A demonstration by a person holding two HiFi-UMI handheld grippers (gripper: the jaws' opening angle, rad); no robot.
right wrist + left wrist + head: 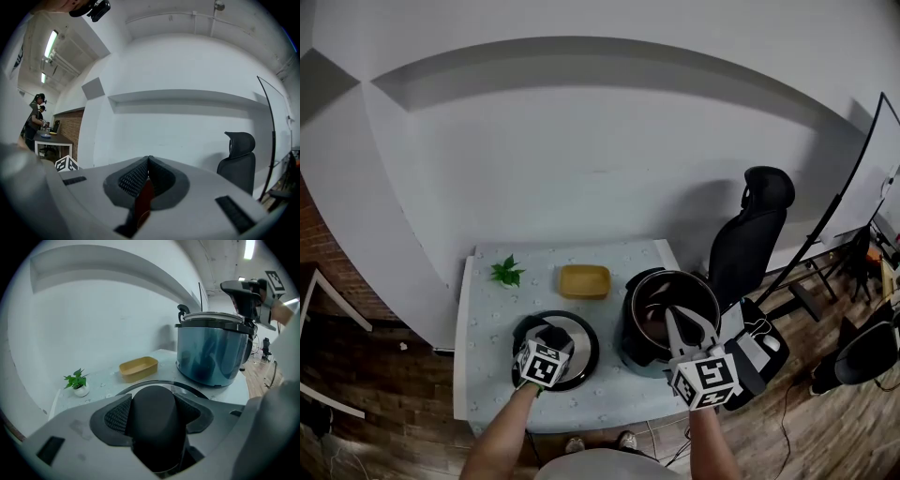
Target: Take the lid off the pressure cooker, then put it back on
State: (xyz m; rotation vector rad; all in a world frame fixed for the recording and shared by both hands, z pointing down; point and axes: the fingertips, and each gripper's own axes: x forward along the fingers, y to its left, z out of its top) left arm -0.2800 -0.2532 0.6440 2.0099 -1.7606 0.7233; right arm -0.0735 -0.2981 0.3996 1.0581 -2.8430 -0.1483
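Note:
The pressure cooker (pixel 636 339) stands open at the table's right, its dark pot showing; in the left gripper view its blue-grey body (pixel 213 350) sits ahead to the right. Its round lid (pixel 584 354) is at the table's left front, down at the tabletop. My left gripper (pixel 554 337) comes at the lid from above. Its pads clamp both sides of the black lid knob (pixel 154 420), and the lid's rim (pixel 140 386) arcs just beyond. My right gripper (pixel 671 315) hovers over the open pot. Its jaws (pixel 149 158) are closed together and empty.
A yellow tray (pixel 584 280) and a small potted plant (pixel 507 272) sit at the table's back. A black office chair (pixel 759 220) stands right of the table (pixel 487 375). A white wall runs behind. A person stands at a far desk (pixel 36 117).

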